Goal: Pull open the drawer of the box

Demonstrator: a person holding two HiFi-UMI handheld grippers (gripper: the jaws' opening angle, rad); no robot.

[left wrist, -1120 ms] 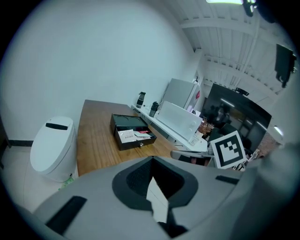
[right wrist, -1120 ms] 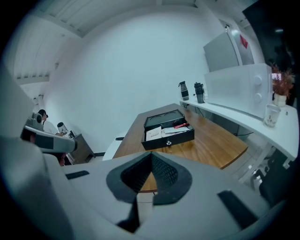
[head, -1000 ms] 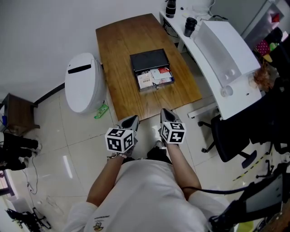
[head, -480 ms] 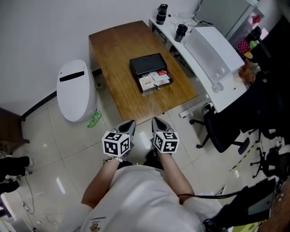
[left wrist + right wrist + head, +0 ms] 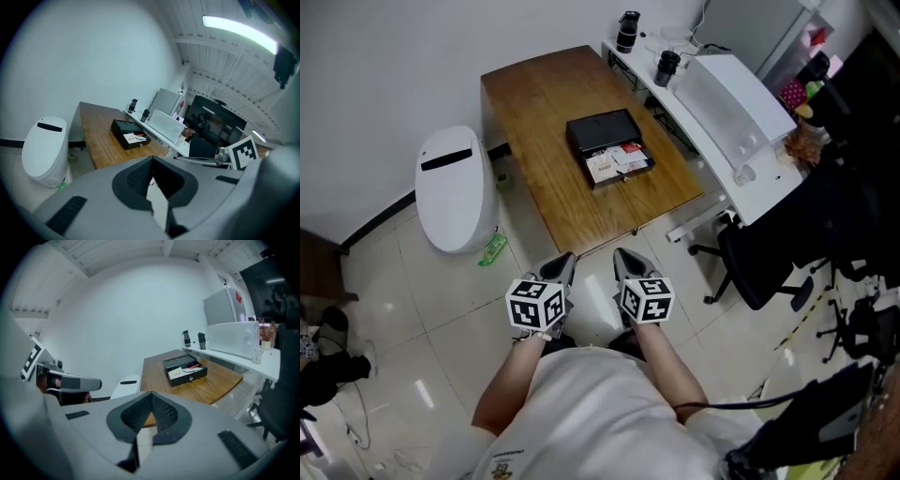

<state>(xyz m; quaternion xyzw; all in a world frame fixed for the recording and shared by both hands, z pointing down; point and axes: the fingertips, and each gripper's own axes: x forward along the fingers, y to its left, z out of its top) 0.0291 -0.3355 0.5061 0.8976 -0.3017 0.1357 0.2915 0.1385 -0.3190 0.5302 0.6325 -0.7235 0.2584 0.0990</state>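
Observation:
A black box [image 5: 605, 141] lies on the wooden table [image 5: 534, 103]. Its drawer [image 5: 620, 164] stands pulled out toward me, with cards and papers showing inside. The box also shows far off in the left gripper view [image 5: 130, 134] and the right gripper view [image 5: 185, 369]. Both grippers hang close to my body over the tiled floor, well short of the table's near edge. My left gripper [image 5: 565, 259] is shut with nothing in it, its tips meeting [image 5: 151, 160]. My right gripper [image 5: 622, 255] is likewise shut and empty [image 5: 151, 394].
A white rounded bin [image 5: 455, 187] stands left of the table, with a green item [image 5: 492, 248] on the floor by it. A white desk [image 5: 736, 103] with a bottle [image 5: 627, 30] and a cup [image 5: 667, 66] flanks the right. A black office chair [image 5: 759, 272] sits nearby.
The view has drawn back from the table, so the box looks a little smaller and farther. Both grippers have stayed shut, side by side near my body.

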